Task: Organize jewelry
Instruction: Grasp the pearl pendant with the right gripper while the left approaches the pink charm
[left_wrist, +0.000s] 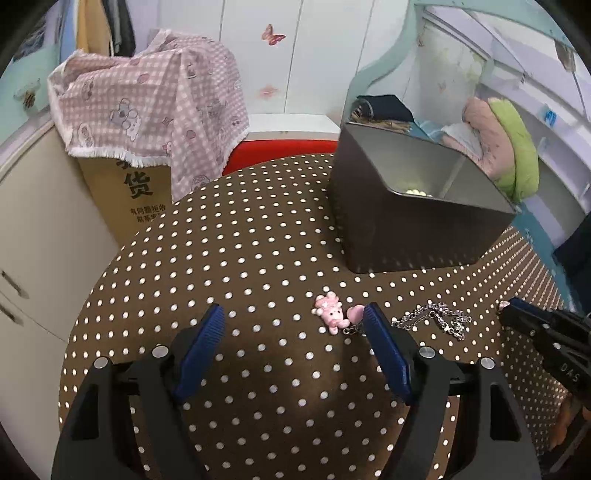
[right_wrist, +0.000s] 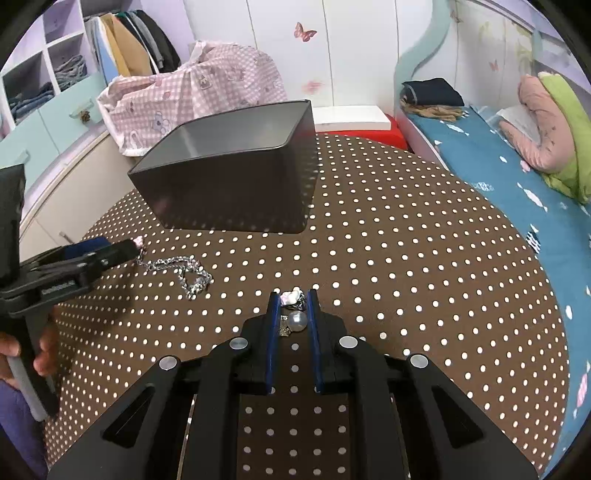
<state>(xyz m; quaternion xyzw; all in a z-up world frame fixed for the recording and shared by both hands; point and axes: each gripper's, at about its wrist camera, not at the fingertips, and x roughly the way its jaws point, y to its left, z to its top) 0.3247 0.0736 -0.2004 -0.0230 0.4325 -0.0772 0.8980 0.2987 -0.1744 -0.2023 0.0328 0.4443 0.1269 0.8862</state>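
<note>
My left gripper is open low over the dotted brown table. A pink bunny charm with a pink heart lies just inside its right finger. A silver chain lies to its right and also shows in the right wrist view. My right gripper is shut on a pearl-bead trinket with a pale charm at its tips. A dark grey box stands behind, with a few pale beads inside; it also shows in the right wrist view.
A cardboard box under a pink checked cloth stands beyond the table's left edge. A red and white stool sits behind the table. A bed with a blue sheet runs along the right.
</note>
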